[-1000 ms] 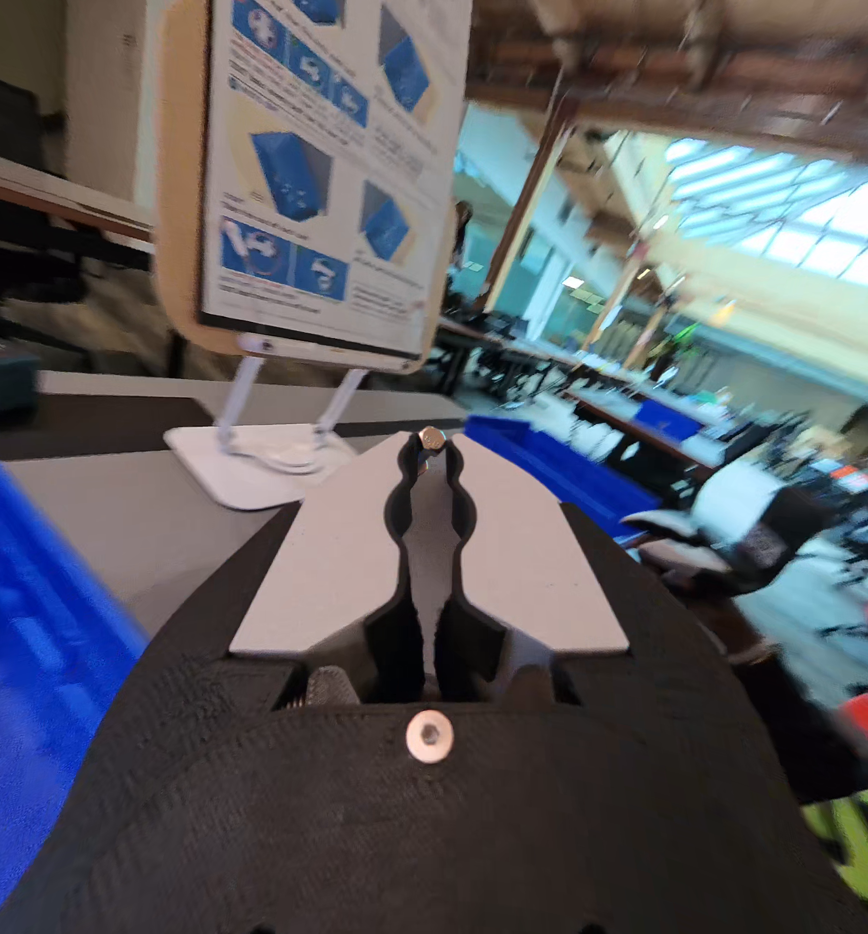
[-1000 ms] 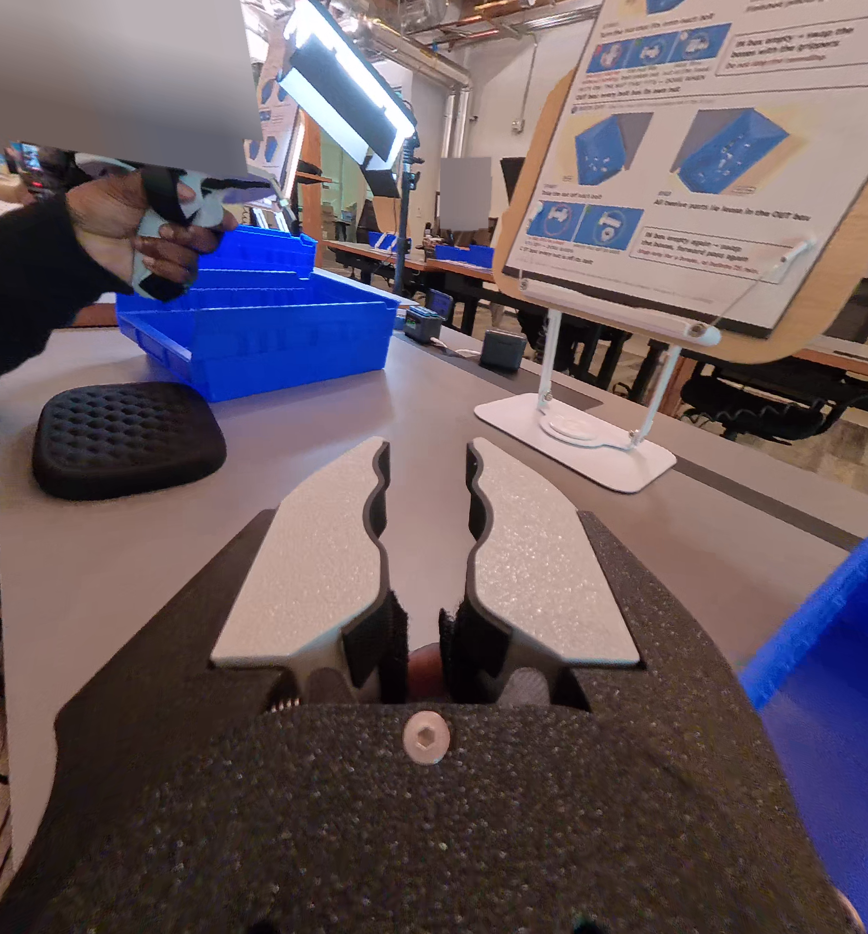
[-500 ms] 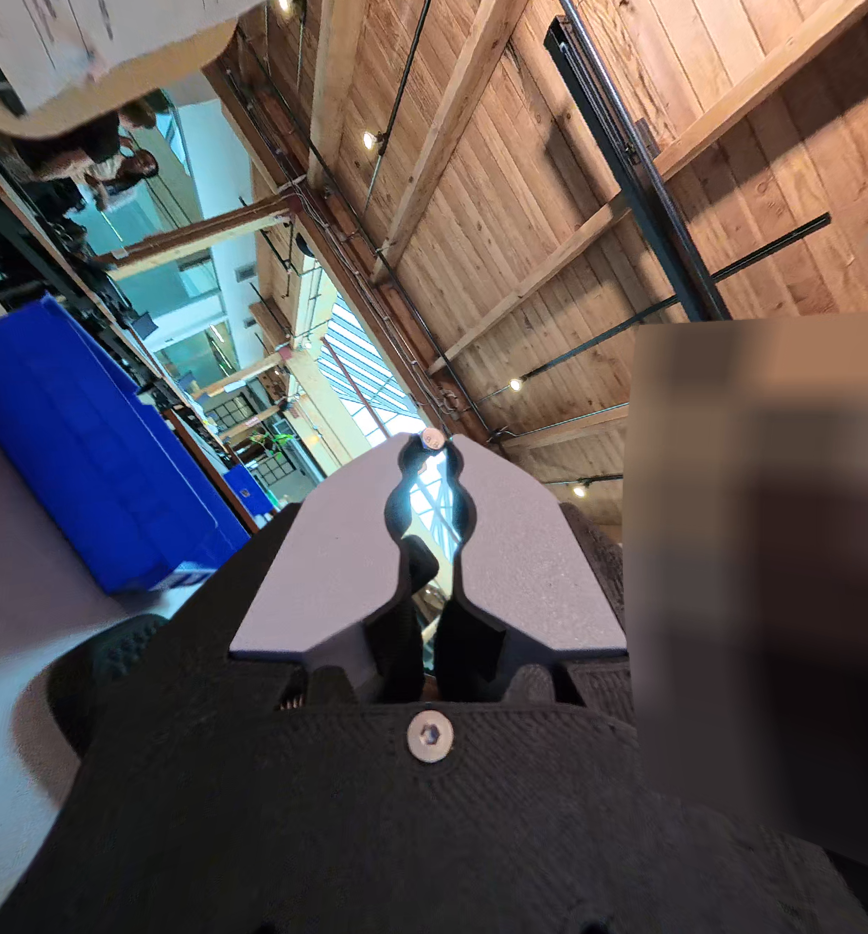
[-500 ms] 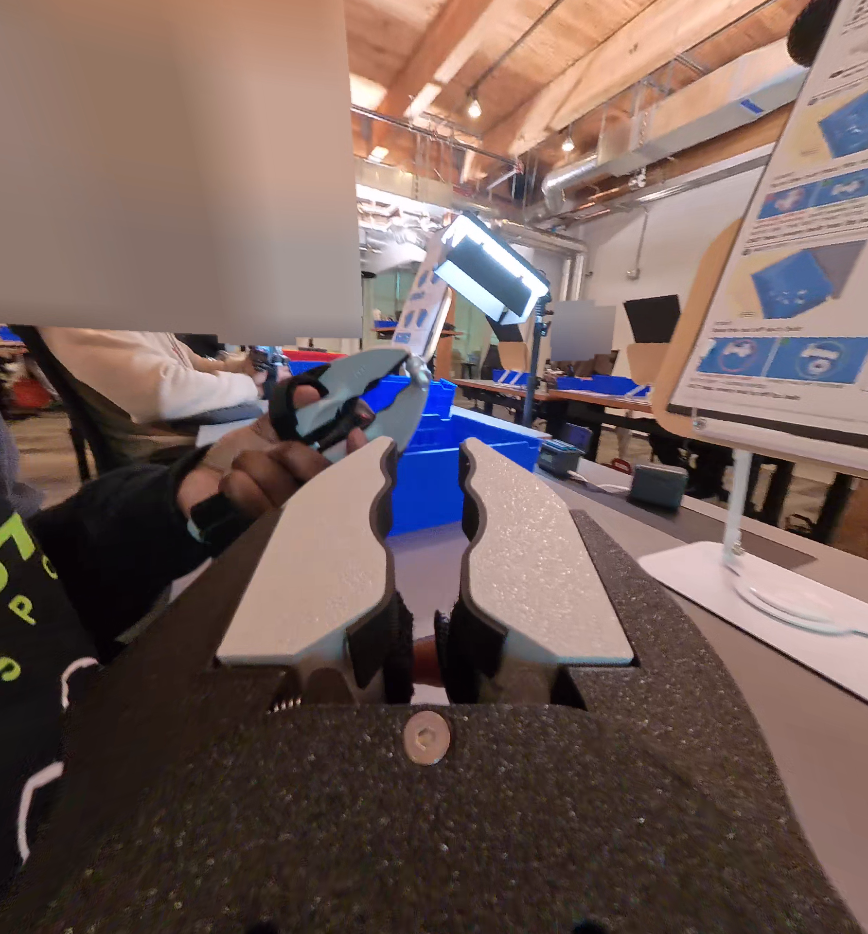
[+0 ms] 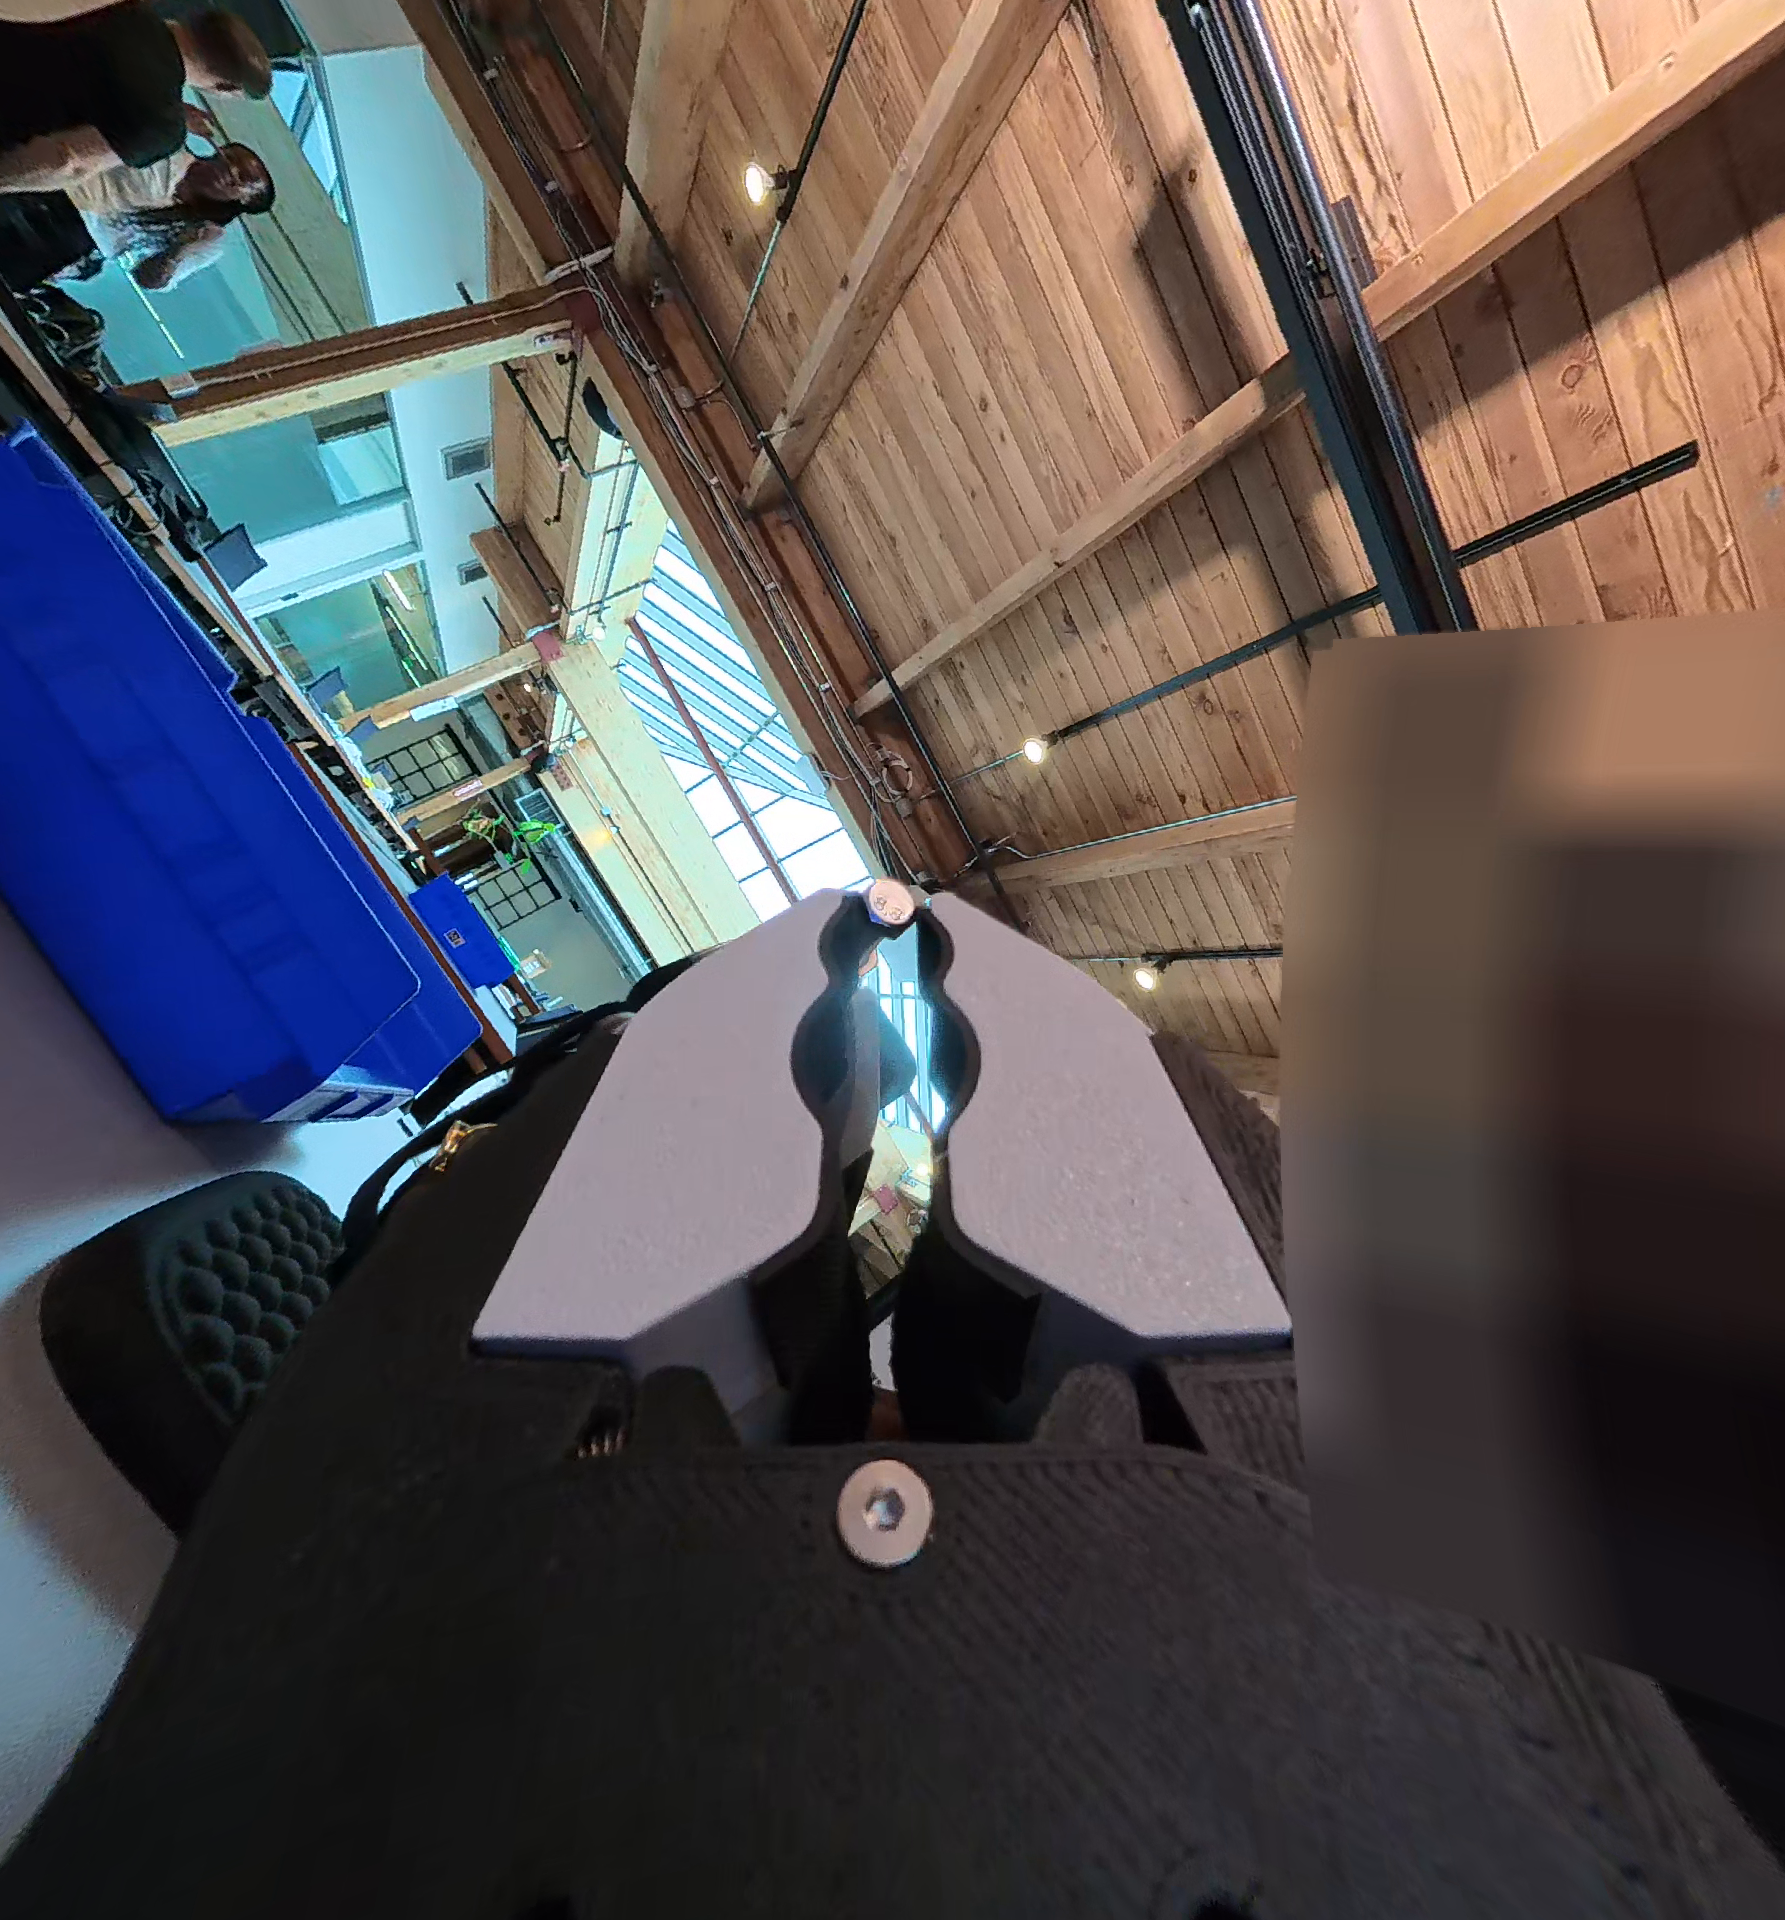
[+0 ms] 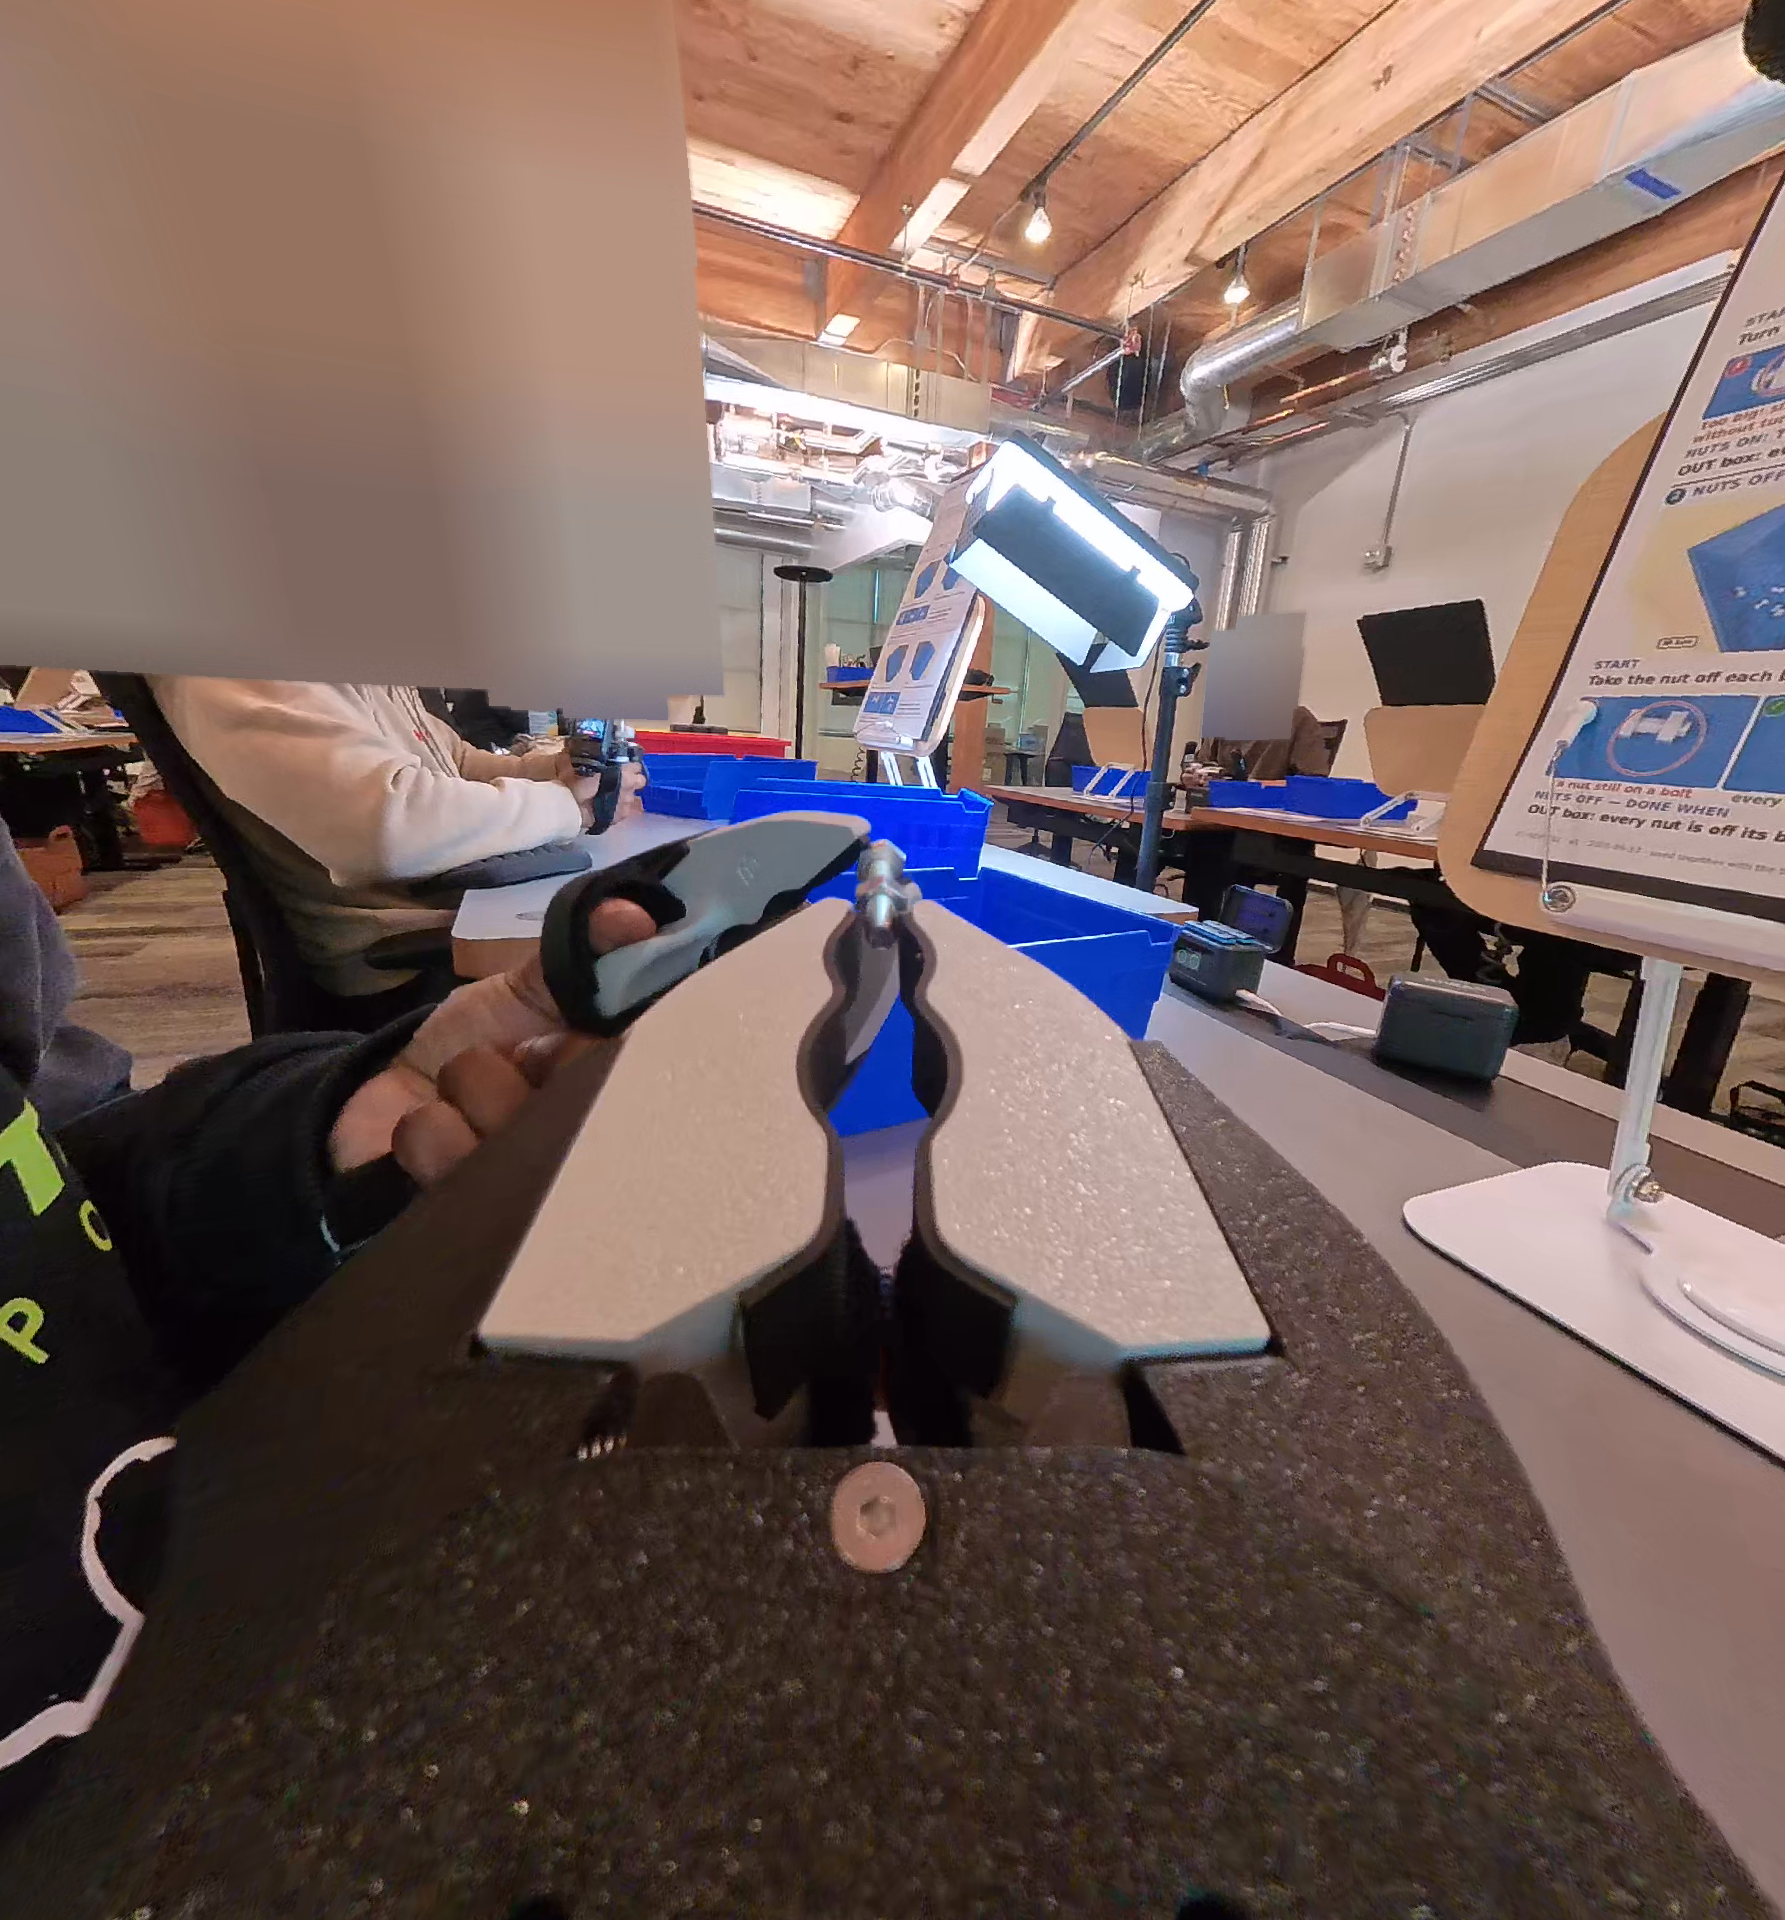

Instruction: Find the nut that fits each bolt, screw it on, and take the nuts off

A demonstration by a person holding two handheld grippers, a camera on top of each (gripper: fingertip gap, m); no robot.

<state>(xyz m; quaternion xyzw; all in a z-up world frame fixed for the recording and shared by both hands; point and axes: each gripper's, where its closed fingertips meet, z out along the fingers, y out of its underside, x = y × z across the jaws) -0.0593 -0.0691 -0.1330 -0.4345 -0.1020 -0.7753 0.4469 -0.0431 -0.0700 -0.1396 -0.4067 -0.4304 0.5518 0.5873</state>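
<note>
Pinching bolt [image 5: 890, 900] head at frame centre, left gripper [image 5: 893, 914] tipped ceilingward to present shank | right gripper [image 6: 883, 914] fingers narrowed around shank tip, likely for nut work | nut itself not discernible

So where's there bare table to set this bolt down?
Bare grey table lies between the blue bin and the white stand base. In the left wrist view there is another bare patch between the bin and the black pad. Near the bolt it is crowded: both tools meet there.
</note>
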